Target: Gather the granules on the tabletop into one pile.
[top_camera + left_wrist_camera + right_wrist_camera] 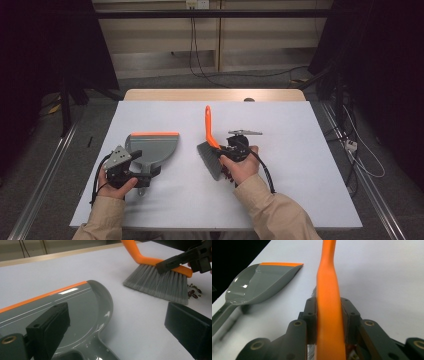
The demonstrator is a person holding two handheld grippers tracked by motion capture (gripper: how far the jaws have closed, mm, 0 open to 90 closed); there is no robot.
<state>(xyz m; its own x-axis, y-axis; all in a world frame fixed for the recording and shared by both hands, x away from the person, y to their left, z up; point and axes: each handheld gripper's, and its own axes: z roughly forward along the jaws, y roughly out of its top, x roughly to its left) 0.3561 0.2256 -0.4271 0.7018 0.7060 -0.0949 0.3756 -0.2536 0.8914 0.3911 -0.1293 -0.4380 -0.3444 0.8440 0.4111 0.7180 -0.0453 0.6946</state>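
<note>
A grey dustpan (152,146) with an orange lip lies flat at the table's left, its pan also close up in the left gripper view (75,307). My left gripper (144,166) (117,317) is open, its jaws standing wide on either side of the pan's handle. My right gripper (223,151) (329,322) is shut on the orange handle of a hand brush (210,145) (328,297). The brush's grey bristles (160,283) rest on the table at centre. A few dark red beans (193,293) lie just behind the bristles.
The white table top (300,150) has bare room at the right and the back. A small metal part (246,133) lies behind the right hand. A wooden edge (215,94) borders the far side, with cables and dark stands on the floor beyond.
</note>
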